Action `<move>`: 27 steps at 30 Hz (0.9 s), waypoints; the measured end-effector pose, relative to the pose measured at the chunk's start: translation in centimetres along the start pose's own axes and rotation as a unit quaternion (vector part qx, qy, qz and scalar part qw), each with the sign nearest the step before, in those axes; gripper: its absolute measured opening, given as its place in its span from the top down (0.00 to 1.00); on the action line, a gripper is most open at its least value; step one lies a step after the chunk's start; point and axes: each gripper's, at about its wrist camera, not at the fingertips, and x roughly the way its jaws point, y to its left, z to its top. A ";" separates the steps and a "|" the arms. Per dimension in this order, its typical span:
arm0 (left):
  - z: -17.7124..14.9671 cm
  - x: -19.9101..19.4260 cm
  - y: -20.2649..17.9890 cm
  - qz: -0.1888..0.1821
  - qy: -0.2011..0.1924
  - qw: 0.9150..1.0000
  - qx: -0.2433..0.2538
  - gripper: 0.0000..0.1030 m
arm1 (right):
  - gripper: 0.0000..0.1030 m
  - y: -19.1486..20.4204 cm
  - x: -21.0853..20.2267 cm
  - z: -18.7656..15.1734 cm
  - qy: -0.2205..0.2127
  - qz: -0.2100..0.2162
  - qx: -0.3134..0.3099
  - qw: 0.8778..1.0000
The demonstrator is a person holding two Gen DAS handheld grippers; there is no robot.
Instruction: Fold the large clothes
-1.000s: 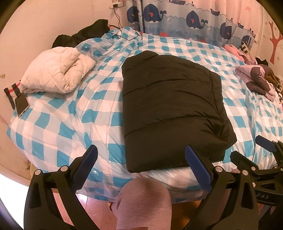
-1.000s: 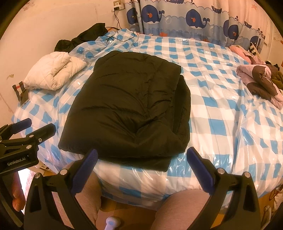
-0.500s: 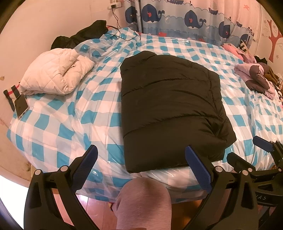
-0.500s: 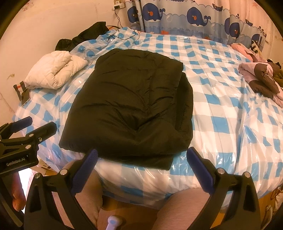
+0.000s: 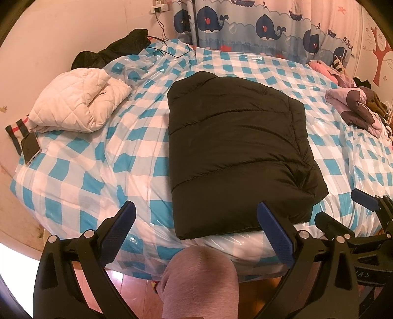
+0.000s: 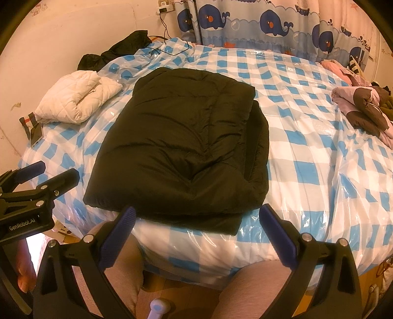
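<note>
Both grippers hung wide open, empty, off the near edge of the checkered bed [image 5: 73, 176]: left gripper [image 5: 196, 230], right gripper [image 6: 196, 230]. Folded black puffer jacket [image 6: 181, 149] lay mid-bed, near that edge. White quilted jacket [image 5: 76, 105] sat at the bed's left side.

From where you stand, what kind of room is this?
Most likely a child's bedroom: a bed under a blue-and-white checked cover, a whale-print curtain behind it, and a folded black puffer jacket lying on top.
</note>
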 end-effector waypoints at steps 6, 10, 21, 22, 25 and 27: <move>-0.1 0.0 -0.1 0.001 0.000 1.000 -0.001 0.08 | 0.06 0.0 0.0 0.0 0.000 0.001 0.000 1.000; 0.1 0.0 0.5 0.001 -0.006 1.000 -0.004 0.08 | 0.06 0.1 0.2 0.0 0.003 0.003 -0.001 1.000; 0.5 -2.2 2.4 -0.017 -0.072 0.997 -0.029 0.10 | 0.06 0.0 1.8 -0.5 0.022 0.020 0.003 1.000; 0.5 -2.3 2.5 -0.014 -0.074 0.997 -0.027 0.11 | 0.06 0.0 2.0 -0.5 0.025 0.021 0.001 0.999; 0.4 -2.5 2.5 -0.002 -0.071 0.997 -0.014 0.10 | 0.06 0.6 2.1 -0.9 0.030 0.026 -0.006 0.999; 0.1 -2.3 2.2 0.009 -0.057 0.998 -0.009 0.10 | 0.06 1.0 2.0 -1.0 0.030 0.027 -0.011 0.999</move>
